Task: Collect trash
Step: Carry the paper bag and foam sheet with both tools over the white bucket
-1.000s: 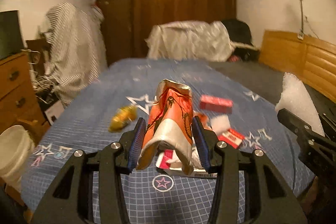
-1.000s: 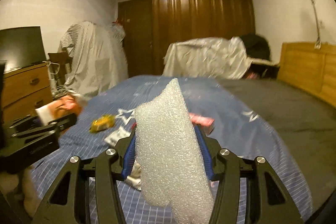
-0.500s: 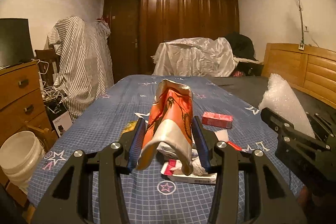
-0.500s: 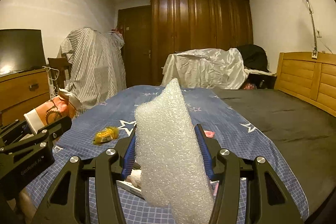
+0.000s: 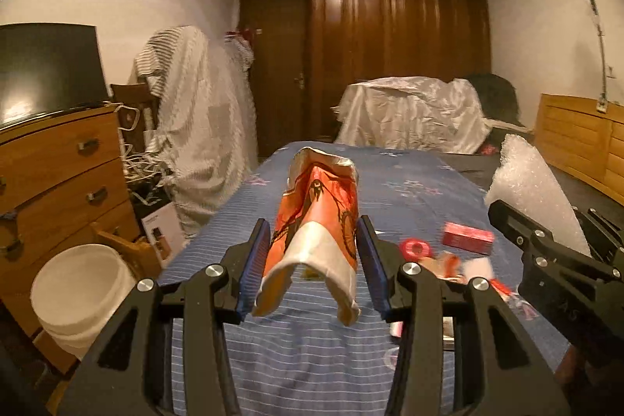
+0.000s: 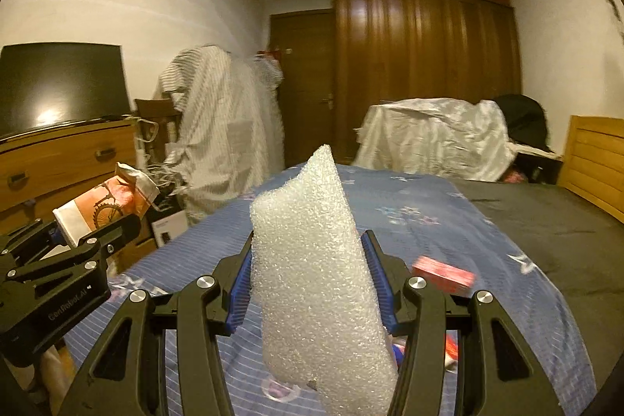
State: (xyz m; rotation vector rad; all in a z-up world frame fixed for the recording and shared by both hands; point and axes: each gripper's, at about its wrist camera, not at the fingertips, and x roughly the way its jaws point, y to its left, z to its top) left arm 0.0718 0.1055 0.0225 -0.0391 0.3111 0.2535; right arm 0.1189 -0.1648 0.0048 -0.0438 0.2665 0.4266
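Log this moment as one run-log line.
left gripper: shut on orange paper bag | right gripper: shut on foam sheet | red box: on bed | white bucket: beside bed

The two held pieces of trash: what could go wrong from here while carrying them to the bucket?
1. The orange bag is crumpled and limp; the left gripper pinches only its lower part, so it may slip.
2. The white foam sheet fills the right gripper view and could hide the white bucket.
3. The red box remains on the bed and might be forgotten.
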